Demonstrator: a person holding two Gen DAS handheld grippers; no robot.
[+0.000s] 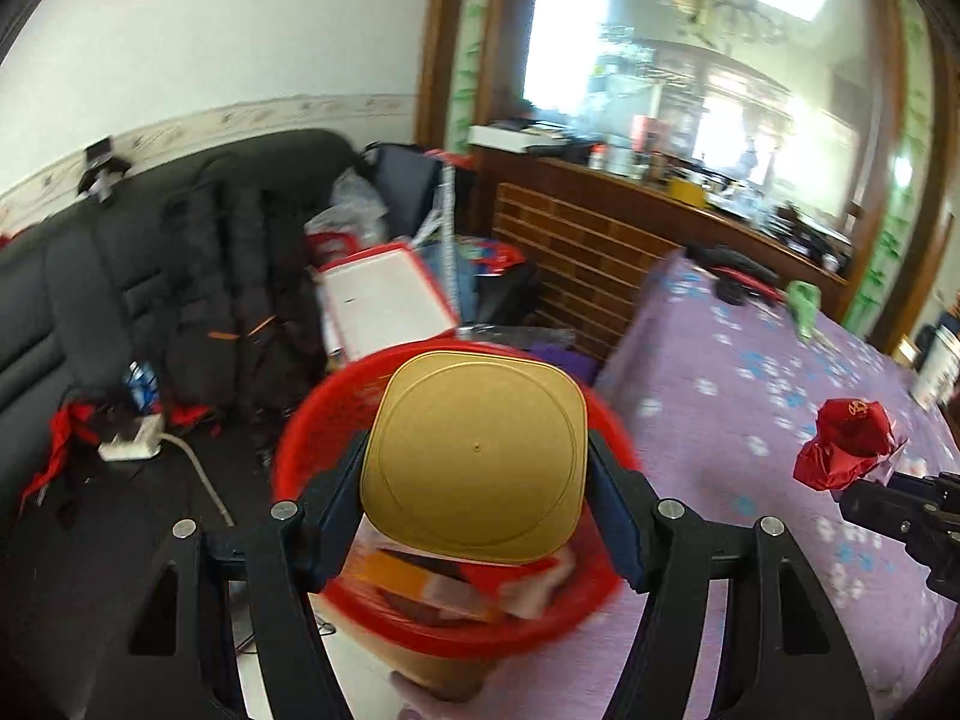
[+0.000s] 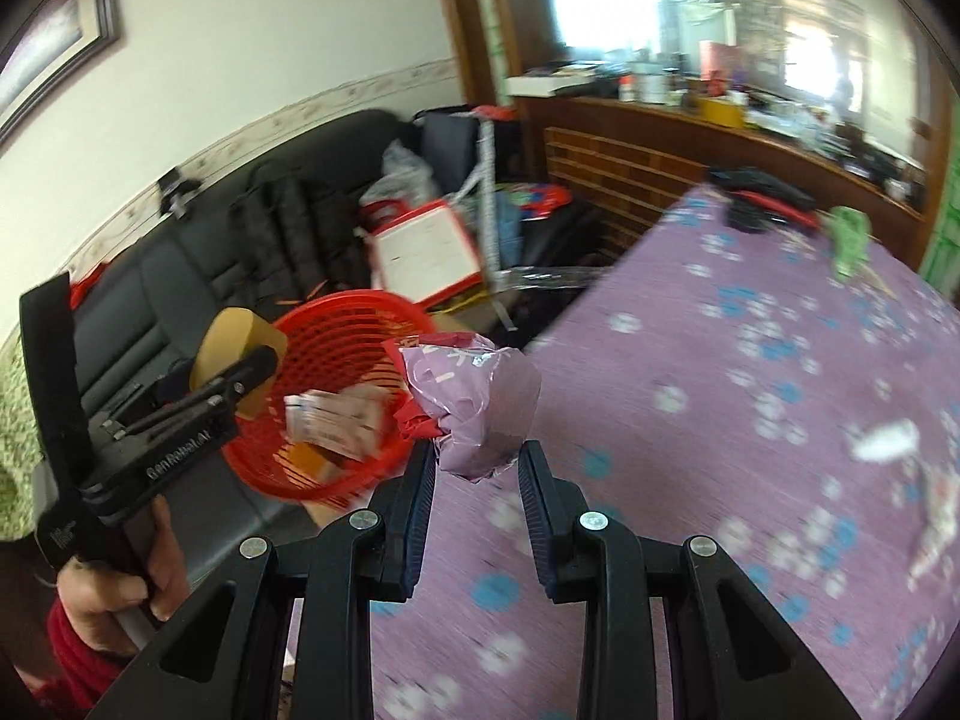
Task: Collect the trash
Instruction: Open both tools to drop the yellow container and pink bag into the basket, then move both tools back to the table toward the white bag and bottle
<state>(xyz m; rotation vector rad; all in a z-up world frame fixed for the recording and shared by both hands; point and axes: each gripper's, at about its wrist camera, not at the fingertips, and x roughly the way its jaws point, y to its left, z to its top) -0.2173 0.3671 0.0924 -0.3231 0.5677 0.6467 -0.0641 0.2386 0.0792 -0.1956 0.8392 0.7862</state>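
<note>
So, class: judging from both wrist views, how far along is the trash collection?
Done: cardboard and paper scraps already lie in the red plastic mesh basket. In hand: the left gripper clamps a gold square-lidded container over it; the right gripper grips a crumpled purple-and-red wrapper. Left: white litter on the purple floral tablecloth.

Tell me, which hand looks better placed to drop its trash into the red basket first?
Probably the left. Its tool grips the gold container directly in front of the red basket. The right tool holds the crumpled wrapper beside the rim, over the purple tablecloth.
</note>
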